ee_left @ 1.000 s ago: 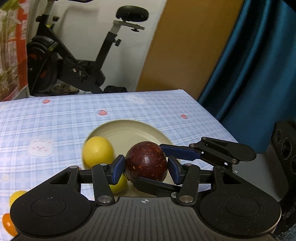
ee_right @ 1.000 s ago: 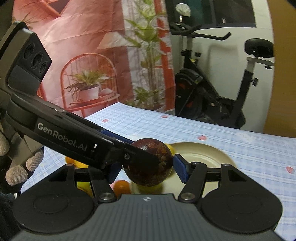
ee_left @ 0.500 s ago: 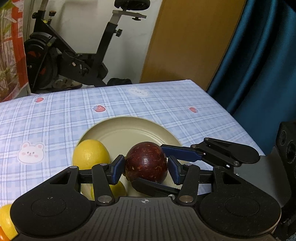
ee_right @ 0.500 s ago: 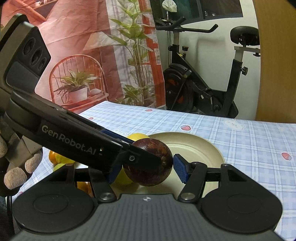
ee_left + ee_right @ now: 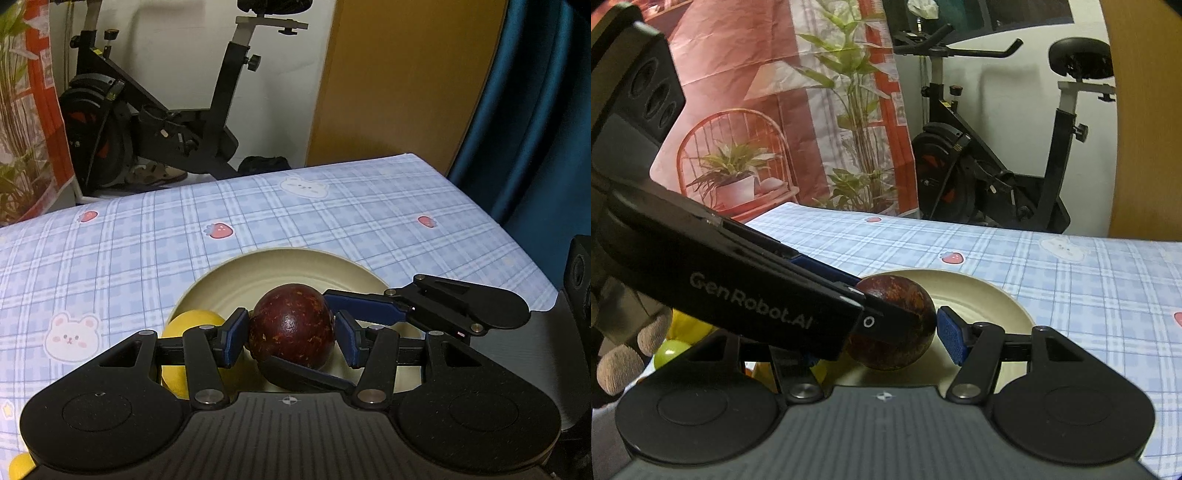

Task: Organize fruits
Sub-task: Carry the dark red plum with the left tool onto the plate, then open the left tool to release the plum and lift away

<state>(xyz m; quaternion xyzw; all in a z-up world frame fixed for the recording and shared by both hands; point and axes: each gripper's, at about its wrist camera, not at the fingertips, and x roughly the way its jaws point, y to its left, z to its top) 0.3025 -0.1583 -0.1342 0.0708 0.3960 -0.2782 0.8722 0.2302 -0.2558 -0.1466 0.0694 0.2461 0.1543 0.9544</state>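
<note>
A dark red round fruit (image 5: 291, 325) sits between the blue pads of my left gripper (image 5: 290, 332), just above the cream plate (image 5: 288, 266). My right gripper's fingers (image 5: 369, 308) also reach around the same fruit from the right. In the right wrist view the fruit (image 5: 897, 325) lies between my right gripper's jaws (image 5: 886, 332), with the left gripper's body crossing over its left side. The left pad touches the fruit; a small gap shows at the other pads. A yellow lemon (image 5: 192, 332) lies at the plate's left edge.
The table has a blue plaid cloth (image 5: 147, 236) with bear and strawberry prints. More yellow, green and orange fruits (image 5: 670, 350) lie on the cloth left of the plate. An exercise bike (image 5: 155, 122) stands beyond the far edge. The table's right edge borders a blue curtain (image 5: 535, 110).
Both grippers have moved forward and lower over the plate with the dark red fruit between them. The lemon now sits closer under the left gripper.
</note>
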